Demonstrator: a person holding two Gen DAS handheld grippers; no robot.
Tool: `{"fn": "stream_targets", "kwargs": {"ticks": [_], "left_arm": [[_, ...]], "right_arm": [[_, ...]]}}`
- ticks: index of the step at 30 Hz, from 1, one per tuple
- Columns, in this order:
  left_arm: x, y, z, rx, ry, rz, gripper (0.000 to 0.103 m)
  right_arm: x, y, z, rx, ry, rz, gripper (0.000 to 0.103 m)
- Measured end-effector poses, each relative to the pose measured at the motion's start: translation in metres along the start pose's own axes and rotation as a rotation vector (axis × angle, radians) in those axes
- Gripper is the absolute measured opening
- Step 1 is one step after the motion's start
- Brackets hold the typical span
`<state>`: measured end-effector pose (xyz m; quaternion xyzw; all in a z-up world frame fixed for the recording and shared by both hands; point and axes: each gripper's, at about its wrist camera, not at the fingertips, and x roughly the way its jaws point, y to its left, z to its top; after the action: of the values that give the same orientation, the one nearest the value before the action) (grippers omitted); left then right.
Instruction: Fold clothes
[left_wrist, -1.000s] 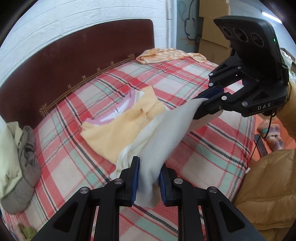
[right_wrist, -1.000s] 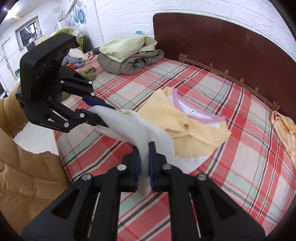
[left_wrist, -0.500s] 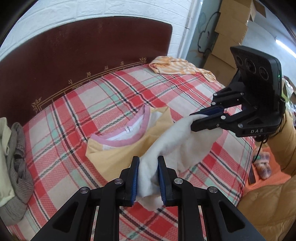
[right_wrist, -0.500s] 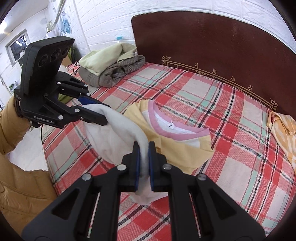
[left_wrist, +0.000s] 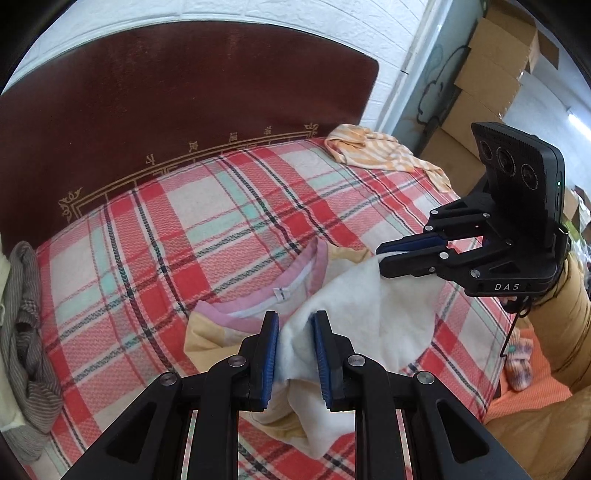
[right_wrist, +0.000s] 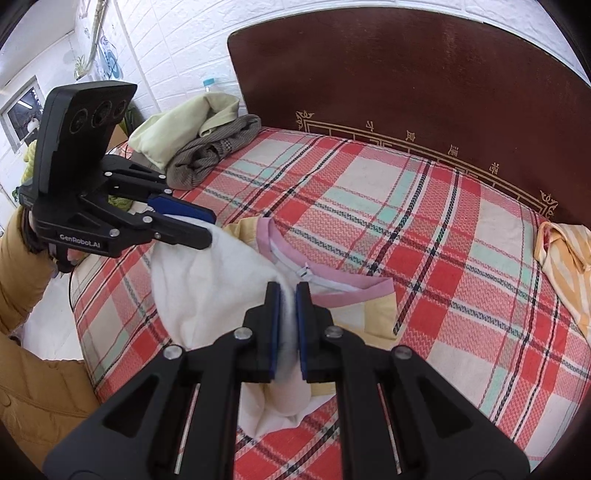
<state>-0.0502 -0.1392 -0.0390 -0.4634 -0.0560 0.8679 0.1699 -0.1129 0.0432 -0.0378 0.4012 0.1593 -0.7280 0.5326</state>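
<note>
Currently, item: yellow shirt (left_wrist: 207, 332) with pink collar on the plaid bed (left_wrist: 155, 229), its pale hem lifted toward the collar, pinched in my left gripper (left_wrist: 293, 345) and my right gripper (right_wrist: 287, 314), both closed on cloth. Risk: uneven travel skews the fold; a thin pinch slips free.

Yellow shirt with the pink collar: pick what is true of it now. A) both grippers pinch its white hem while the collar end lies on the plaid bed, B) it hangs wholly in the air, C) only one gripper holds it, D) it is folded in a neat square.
A: the left gripper and right gripper each pinch the yellow shirt with the pink collar by its white hem, collar down on the plaid bed.
</note>
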Motion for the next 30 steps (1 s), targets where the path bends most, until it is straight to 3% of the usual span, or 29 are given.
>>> {"fn": "stream_targets", "kwargs": {"ticks": [3,4,6,9,13,19,25,30], "left_arm": [[0.008,0.01,0.003,-0.036,0.008,-0.013,0.02],[0.011,0.015,0.003,-0.06,0.012,-0.021,0.023],[0.013,0.026,0.001,-0.113,0.004,-0.015,0.038],[0.01,0.04,-0.001,-0.173,-0.025,0.019,0.039],[-0.007,0.024,-0.007,-0.108,-0.082,0.073,0.045],[-0.009,-0.029,-0.023,0.086,-0.11,0.017,0.054],[0.03,-0.018,-0.036,0.013,-0.029,-0.007,0.054],[0.045,-0.001,-0.046,-0.062,-0.013,-0.012,0.054]], "right_arm": [[0.01,-0.008,0.004,0.013,0.015,0.002,0.01],[0.013,-0.011,0.005,0.019,0.018,0.0,0.01],[0.019,-0.017,0.006,0.037,0.024,0.002,0.01],[0.027,-0.026,0.006,0.063,0.033,0.005,0.01],[0.038,-0.036,0.005,0.085,0.042,0.008,0.01],[0.059,-0.049,0.003,0.123,0.067,0.017,0.01],[0.072,-0.059,-0.006,0.168,0.088,0.017,0.011],[0.065,-0.063,-0.011,0.197,0.064,0.0,0.012]]}}
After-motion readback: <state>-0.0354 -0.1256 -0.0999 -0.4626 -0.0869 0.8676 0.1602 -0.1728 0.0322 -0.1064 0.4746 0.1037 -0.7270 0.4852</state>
